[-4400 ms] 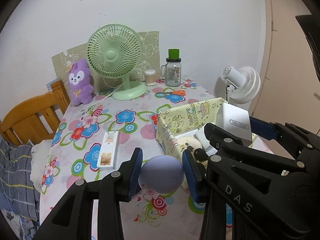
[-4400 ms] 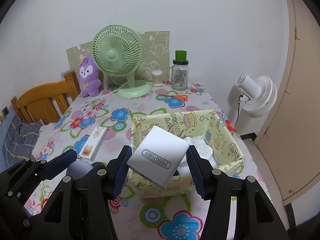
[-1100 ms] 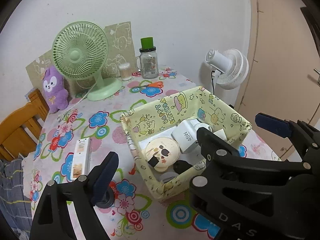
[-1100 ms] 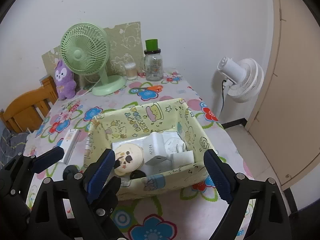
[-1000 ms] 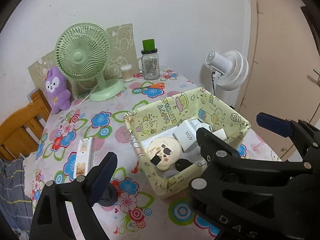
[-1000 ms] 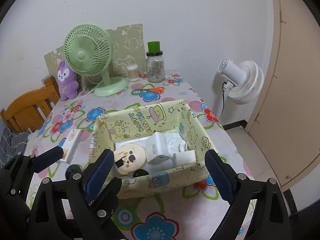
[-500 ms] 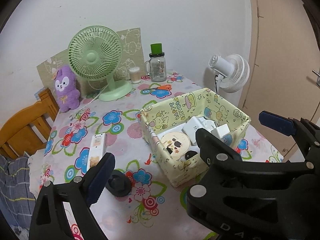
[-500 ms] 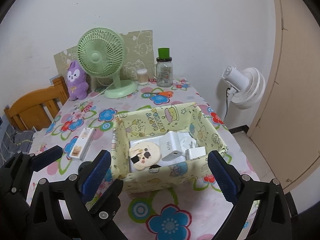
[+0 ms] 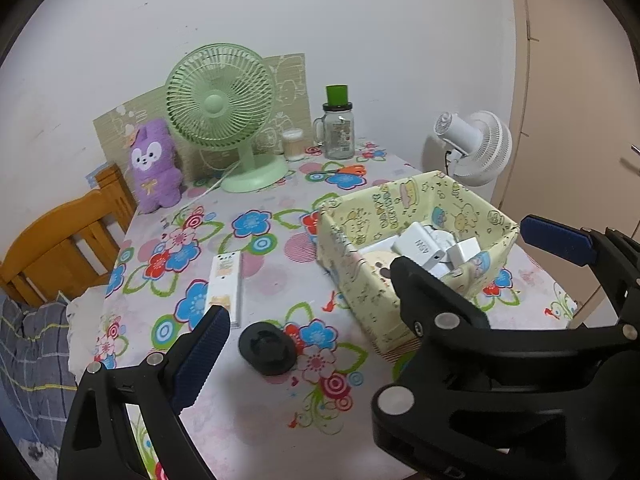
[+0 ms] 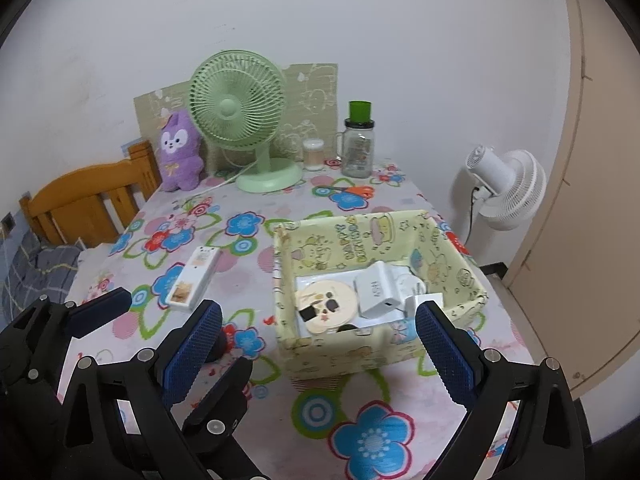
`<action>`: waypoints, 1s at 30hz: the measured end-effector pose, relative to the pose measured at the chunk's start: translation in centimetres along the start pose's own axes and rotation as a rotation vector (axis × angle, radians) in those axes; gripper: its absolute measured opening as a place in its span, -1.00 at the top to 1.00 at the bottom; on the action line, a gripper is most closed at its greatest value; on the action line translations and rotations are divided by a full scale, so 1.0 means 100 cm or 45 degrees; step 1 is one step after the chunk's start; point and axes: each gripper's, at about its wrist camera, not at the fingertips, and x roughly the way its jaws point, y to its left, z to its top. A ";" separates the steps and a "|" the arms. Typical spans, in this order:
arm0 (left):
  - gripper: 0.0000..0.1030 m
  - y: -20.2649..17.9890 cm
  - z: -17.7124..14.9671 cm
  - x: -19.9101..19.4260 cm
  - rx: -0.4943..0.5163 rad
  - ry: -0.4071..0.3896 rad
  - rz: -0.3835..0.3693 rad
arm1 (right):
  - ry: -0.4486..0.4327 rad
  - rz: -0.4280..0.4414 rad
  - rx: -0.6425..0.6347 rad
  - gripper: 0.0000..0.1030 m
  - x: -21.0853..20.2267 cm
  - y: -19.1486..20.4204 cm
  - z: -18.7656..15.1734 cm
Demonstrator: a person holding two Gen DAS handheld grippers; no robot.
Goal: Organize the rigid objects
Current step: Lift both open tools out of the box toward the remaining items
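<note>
A yellow cartoon-print fabric basket [image 9: 416, 200] [image 10: 360, 226] stands on the flowered table. In it lie a white 45W charger [image 10: 376, 290], a round cream compact [image 10: 328, 302] and a small white plug [image 9: 464, 250]. Left of the basket, a slim white carton [image 9: 226, 284] [image 10: 194, 280] lies flat. A black round cap [image 9: 268, 350] sits near the front edge. My left gripper [image 9: 308, 289] is open and empty above the cap. My right gripper [image 10: 318, 308] is open and empty, held in front of the basket. The right gripper's near finger hides most of the cap in the right wrist view.
At the back stand a green desk fan [image 9: 220, 104], a purple plush [image 9: 154, 164], a glass jar with a green lid [image 9: 338, 132] and orange scissors [image 9: 348, 169]. A wooden chair [image 9: 60, 240] is at the left. A white fan [image 9: 476, 148] and a door are beyond the right edge.
Earlier the left gripper held a lilac ball and the right a white box over the basket. Both are now open and empty and have drawn back from the basket.
</note>
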 end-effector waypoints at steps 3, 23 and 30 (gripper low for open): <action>-0.88 0.008 -0.003 -0.001 -0.012 0.001 0.012 | -0.004 0.015 -0.008 -0.92 -0.001 0.006 -0.001; -0.88 0.062 -0.033 0.016 -0.105 0.058 0.051 | 0.049 0.134 -0.097 -0.74 0.026 0.063 -0.013; -0.88 0.079 -0.047 0.030 -0.114 0.090 0.074 | 0.070 0.160 -0.126 -0.74 0.042 0.079 -0.020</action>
